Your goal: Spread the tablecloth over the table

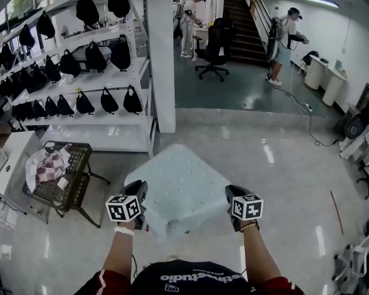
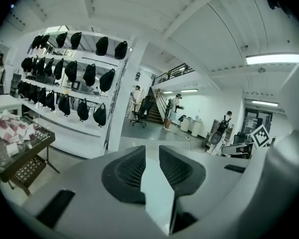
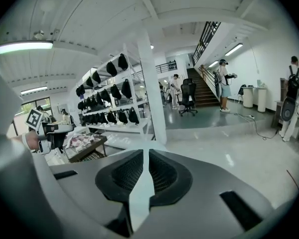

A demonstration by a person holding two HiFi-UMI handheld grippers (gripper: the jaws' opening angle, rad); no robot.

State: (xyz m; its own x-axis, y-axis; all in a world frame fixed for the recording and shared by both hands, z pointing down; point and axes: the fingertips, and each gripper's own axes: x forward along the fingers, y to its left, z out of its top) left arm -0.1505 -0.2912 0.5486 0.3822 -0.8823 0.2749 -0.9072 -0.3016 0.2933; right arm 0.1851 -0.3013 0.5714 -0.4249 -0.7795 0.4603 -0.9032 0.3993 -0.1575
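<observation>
- Though limp, pinched at both near corners by left gripper (image 1: 141, 189) and right gripper (image 1: 231, 193), jaws clamped on tablecloth (image 1: 181, 182) hem.
- Farther out, hanging spread in mid-air ahead; likely light, soft, slippery; best gripped at corners.

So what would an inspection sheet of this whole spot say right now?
Surface: no table in view; glossy floor below.
Job's things: pale blue tablecloth, held up in the air by its near edge, not yet on any table.
Clutter: wire basket on a stand at the left, checked cloth inside.
Grippers: left gripper and right gripper each clamp the tablecloth.
Cables: one cable trailing across the floor at the right.
Surroundings: shelves of black bags, an office chair, stairs, people at the back.
</observation>
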